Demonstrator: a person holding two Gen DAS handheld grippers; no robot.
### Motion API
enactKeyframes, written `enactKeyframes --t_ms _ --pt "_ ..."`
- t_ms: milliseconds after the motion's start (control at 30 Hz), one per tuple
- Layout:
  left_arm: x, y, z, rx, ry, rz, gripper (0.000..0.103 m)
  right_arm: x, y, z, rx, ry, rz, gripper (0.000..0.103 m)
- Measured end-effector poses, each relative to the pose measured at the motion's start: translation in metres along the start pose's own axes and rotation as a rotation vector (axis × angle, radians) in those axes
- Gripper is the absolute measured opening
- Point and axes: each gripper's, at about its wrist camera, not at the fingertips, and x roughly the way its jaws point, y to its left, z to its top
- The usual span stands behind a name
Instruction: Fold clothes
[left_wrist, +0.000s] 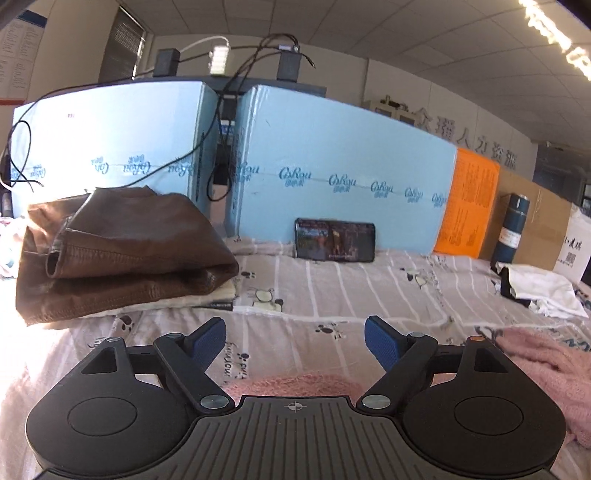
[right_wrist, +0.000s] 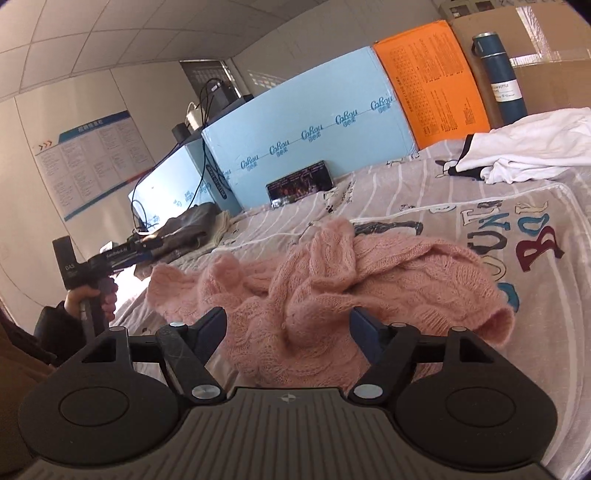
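Observation:
A pink knitted sweater (right_wrist: 332, 280) lies crumpled on the striped bed sheet (right_wrist: 406, 199). My right gripper (right_wrist: 288, 328) is open, its jaws wide apart on either side of a bunched part of the sweater. My left gripper (left_wrist: 294, 338) is open and empty above the sheet (left_wrist: 332, 288), with the sweater's edge (left_wrist: 291, 386) just under it and more of the sweater at the right (left_wrist: 546, 369). The left gripper also shows in the right wrist view (right_wrist: 147, 245), held by a hand at the far left.
A folded brown leather garment (left_wrist: 122, 251) sits on a cream one at the left. A white garment (left_wrist: 539, 291) lies at the right. Blue foam boards (left_wrist: 332, 155), a phone (left_wrist: 335, 240), an orange sheet (left_wrist: 467, 203) and a blue bottle (left_wrist: 511, 229) line the back.

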Motion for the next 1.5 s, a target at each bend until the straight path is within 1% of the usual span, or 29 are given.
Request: enactKeyframes --t_ms 33,67,100,133,200,233,367,467,567,633,700,767,800,833,900,967,1033,1100,1133,1167,1200,1233,1267,1300,1333,1367,1400,1467,1500 --pt "0.009 -0.004 0.001 0.026 0.043 -0.004 0.085 -0.004 -0.003 0.004 0.016 -0.037 -0.022 0.08" --pt "0.011 -0.009 -0.004 0.077 0.074 -0.013 0.085 -0.006 -0.009 0.008 0.046 -0.063 -0.053 0.083" --pt "0.014 -0.014 -0.01 0.129 0.104 -0.021 0.085 -0.006 -0.016 0.011 0.077 -0.078 -0.089 0.084" --pt "0.01 -0.017 -0.017 0.179 0.102 -0.037 0.085 -0.005 -0.023 0.012 0.105 -0.085 -0.129 0.084" --pt "-0.003 -0.017 -0.027 0.218 0.08 -0.109 0.085 0.0 -0.035 0.015 0.148 -0.089 -0.196 0.085" --pt "-0.014 -0.015 -0.032 0.217 0.064 -0.174 0.085 0.002 -0.039 0.015 0.163 -0.088 -0.223 0.085" --pt "-0.045 -0.02 -0.047 0.237 0.037 -0.325 0.084 0.016 -0.052 0.02 0.209 -0.116 -0.294 0.085" --pt "-0.061 -0.028 -0.06 0.281 0.075 -0.382 0.081 0.025 -0.061 0.022 0.266 -0.128 -0.315 0.085" --pt "-0.07 -0.02 -0.069 0.272 0.117 -0.38 0.081 0.032 -0.067 0.019 0.314 -0.119 -0.323 0.085" --pt "-0.076 -0.014 -0.074 0.266 0.145 -0.377 0.082 0.036 -0.067 0.018 0.308 -0.108 -0.34 0.085" --pt "-0.082 -0.005 -0.067 0.222 0.088 -0.364 0.082 0.039 -0.066 0.017 0.29 -0.101 -0.353 0.085" --pt "-0.082 0.008 -0.053 0.138 -0.008 -0.306 0.093 0.042 -0.064 0.017 0.273 -0.095 -0.356 0.088" --pt "-0.082 0.014 -0.046 0.096 -0.057 -0.277 0.096 0.044 -0.062 0.017 0.264 -0.091 -0.358 0.089" --pt "-0.075 0.02 -0.04 0.047 -0.074 -0.212 0.101 0.045 -0.062 0.018 0.257 -0.087 -0.36 0.089" --pt "-0.061 0.032 -0.027 -0.053 -0.106 -0.078 0.101 0.049 -0.06 0.018 0.241 -0.08 -0.364 0.089" --pt "-0.035 0.043 -0.018 -0.137 -0.045 0.043 0.101 0.052 -0.059 0.02 0.238 -0.074 -0.364 0.089" --pt "-0.01 0.052 -0.014 -0.208 0.041 0.067 0.101 0.056 -0.059 0.021 0.233 -0.067 -0.364 0.089" --pt "0.007 0.052 -0.015 -0.246 0.102 0.02 0.1 0.064 -0.055 0.024 0.217 -0.052 -0.376 0.089" --pt "0.013 0.046 -0.018 -0.227 0.122 -0.014 0.099 0.068 -0.053 0.025 0.209 -0.045 -0.381 0.089" --pt "0.016 0.039 -0.019 -0.195 0.134 -0.035 0.092 0.073 -0.051 0.026 0.201 -0.032 -0.378 0.084" --pt "0.018 0.025 -0.024 -0.121 0.141 -0.039 0.085 0.077 -0.047 0.026 0.189 -0.021 -0.373 0.078" --pt "0.02 0.012 -0.029 -0.046 0.148 -0.043 0.06 0.081 -0.043 0.025 0.165 -0.013 -0.369 0.074" --pt "0.018 0.003 -0.032 0.013 0.129 -0.036 0.045 0.085 -0.037 0.025 0.123 -0.004 -0.36 0.061" --pt "0.015 -0.002 -0.034 0.043 0.114 -0.047 0.037 0.089 -0.032 0.024 0.081 0.005 -0.348 0.05" --pt "0.011 -0.008 -0.035 0.072 0.099 -0.058 0.027 0.092 -0.027 0.023 0.037 0.014 -0.305 0.045" --pt "0.007 -0.008 -0.034 0.069 0.078 -0.05 0.022 0.094 -0.022 0.022 0.008 0.016 -0.258 0.036" --pt "0.003 -0.007 -0.032 0.061 0.056 -0.045 0.02 0.096 -0.018 0.023 -0.015 0.012 -0.228 0.028" --pt "-0.007 -0.002 -0.021 0.028 -0.018 -0.035 0.017 0.097 -0.01 0.029 -0.072 -0.022 -0.214 0.018" --pt "-0.012 0.001 -0.015 0.014 -0.057 -0.031 0.016 0.096 -0.008 0.034 -0.093 -0.05 -0.217 0.016"
